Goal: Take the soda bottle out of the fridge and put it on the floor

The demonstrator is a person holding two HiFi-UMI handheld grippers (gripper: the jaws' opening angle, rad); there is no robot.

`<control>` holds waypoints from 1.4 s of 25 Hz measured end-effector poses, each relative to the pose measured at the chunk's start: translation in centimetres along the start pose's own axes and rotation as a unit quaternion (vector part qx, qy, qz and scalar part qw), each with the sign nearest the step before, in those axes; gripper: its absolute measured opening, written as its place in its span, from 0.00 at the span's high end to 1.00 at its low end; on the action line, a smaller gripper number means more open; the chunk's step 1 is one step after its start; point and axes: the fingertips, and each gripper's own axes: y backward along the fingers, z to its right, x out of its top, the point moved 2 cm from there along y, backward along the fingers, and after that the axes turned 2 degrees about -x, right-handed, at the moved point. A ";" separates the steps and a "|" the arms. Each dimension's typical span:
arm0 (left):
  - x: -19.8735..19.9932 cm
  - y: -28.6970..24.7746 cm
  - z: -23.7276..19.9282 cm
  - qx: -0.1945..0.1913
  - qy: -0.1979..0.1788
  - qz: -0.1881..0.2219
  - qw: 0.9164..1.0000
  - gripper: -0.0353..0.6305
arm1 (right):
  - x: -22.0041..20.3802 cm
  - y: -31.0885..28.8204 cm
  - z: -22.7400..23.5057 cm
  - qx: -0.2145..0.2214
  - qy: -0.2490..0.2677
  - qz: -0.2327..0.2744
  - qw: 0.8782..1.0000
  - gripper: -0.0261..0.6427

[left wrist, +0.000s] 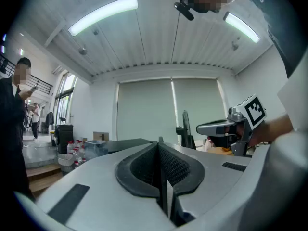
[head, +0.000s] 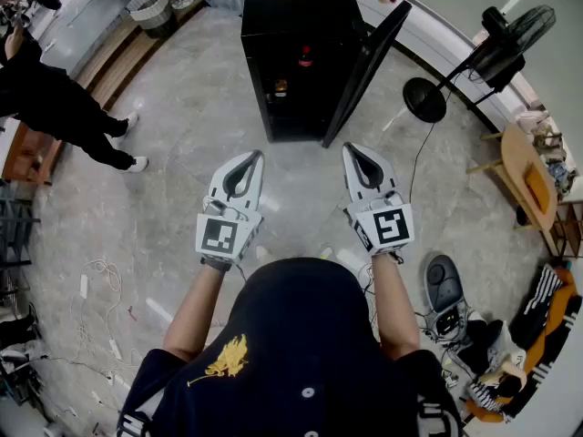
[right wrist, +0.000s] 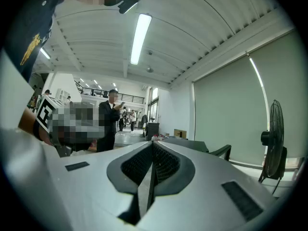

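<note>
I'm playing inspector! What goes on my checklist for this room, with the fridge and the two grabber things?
Surface: grey marbled floor.
Job's things: black fridge, door open; soda bottle on a shelf inside.
Clutter: shoes and clothes at the right.
Grippers: left gripper and right gripper both shut, empty, short of the fridge.
Cables: white cords on the floor at the left; fan cord.
Surroundings: standing fan, person in black, basket.

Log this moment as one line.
fridge: open | soda bottle: inside fridge | left tool: shut, empty | right tool: shut, empty
</note>
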 end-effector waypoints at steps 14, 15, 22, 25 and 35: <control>-1.7 1.9 -0.7 -0.008 0.003 -0.012 1.000 0.92 | -0.9 -0.1 -0.2 -0.008 -0.006 -0.010 1.000 0.97; -1.7 2.0 -0.8 -0.008 0.002 -0.012 1.000 0.92 | -0.9 -0.2 -0.3 -0.009 -0.006 -0.010 1.000 0.97; -1.7 3.0 -2.1 -0.004 0.014 -0.015 1.000 0.92 | -0.8 -0.7 -1.1 -0.015 -0.016 -0.013 1.000 0.97; -2.4 3.5 -2.7 -0.012 0.017 -0.031 0.999 0.92 | -0.9 -0.9 -1.4 -0.021 -0.030 -0.014 0.999 0.97; -1.4 5.3 -4.9 -0.023 0.042 0.023 0.999 0.92 | -0.6 -0.2 -2.2 -0.057 -0.014 -0.039 0.998 0.97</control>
